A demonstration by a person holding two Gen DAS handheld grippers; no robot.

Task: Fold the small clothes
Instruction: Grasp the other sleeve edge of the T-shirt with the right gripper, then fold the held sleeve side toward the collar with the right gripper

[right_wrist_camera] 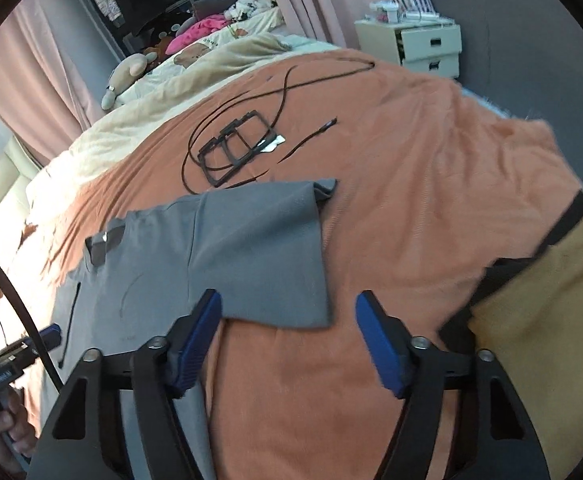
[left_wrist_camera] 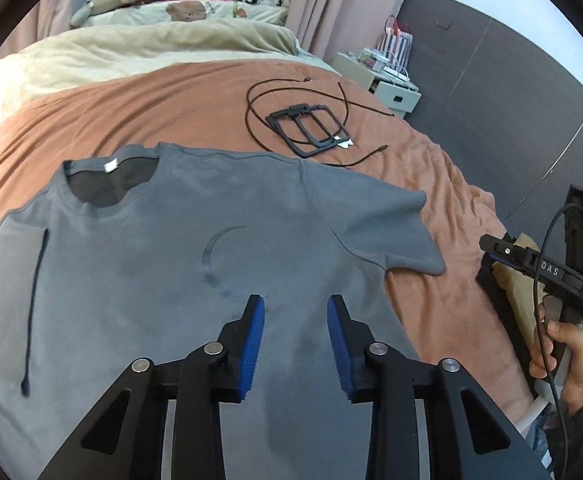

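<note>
Plainly soft stuff: grey T-shirt (left_wrist_camera: 139,280) lies flat on the bed (left_wrist_camera: 195,100), light, limp, likely to sag. Left tongs (left_wrist_camera: 296,308) part-open above its chest, empty; right tongs (right_wrist_camera: 289,308) open by the sleeve (right_wrist_camera: 259,256) hem, the edge to pinch.

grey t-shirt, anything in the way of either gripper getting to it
Nothing visible. The grey t-shirt lies flat on the orange bedspread, with the left gripper and right gripper open just above it. The black frames and cable lie beyond the collar.

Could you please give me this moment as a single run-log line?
grey T-shirt flat on orange bedspread | left gripper above shirt, jaws empty | right gripper at sleeve, jaws empty
</note>
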